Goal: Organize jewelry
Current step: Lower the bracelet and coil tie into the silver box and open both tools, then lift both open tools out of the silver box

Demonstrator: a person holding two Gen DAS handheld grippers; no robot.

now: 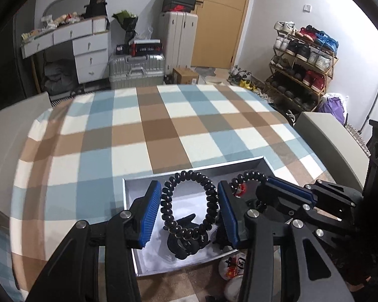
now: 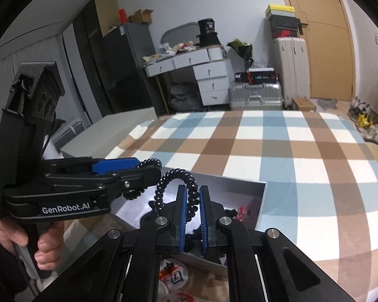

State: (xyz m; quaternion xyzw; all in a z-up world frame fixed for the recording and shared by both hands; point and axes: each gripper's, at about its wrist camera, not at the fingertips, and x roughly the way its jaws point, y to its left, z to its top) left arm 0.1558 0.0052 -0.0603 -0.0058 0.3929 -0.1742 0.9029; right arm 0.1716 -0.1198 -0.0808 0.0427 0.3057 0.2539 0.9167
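Bracelet [image 1: 189, 203] gripped by L gripper [image 1: 189, 210]; R gripper [image 2: 192, 216] clamps 2nd coil [image 2: 175, 188].

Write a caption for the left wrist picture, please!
Left gripper fingers hold a black spiral hair tie above a grey box; right gripper holds another.

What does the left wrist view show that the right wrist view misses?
Only left wrist: the shoe rack. Only right wrist: the person's hand holding the handle of the left gripper. Both: that gripper and the right gripper, jaws each shut on a black coiled band, above the grey box on the checked cloth.
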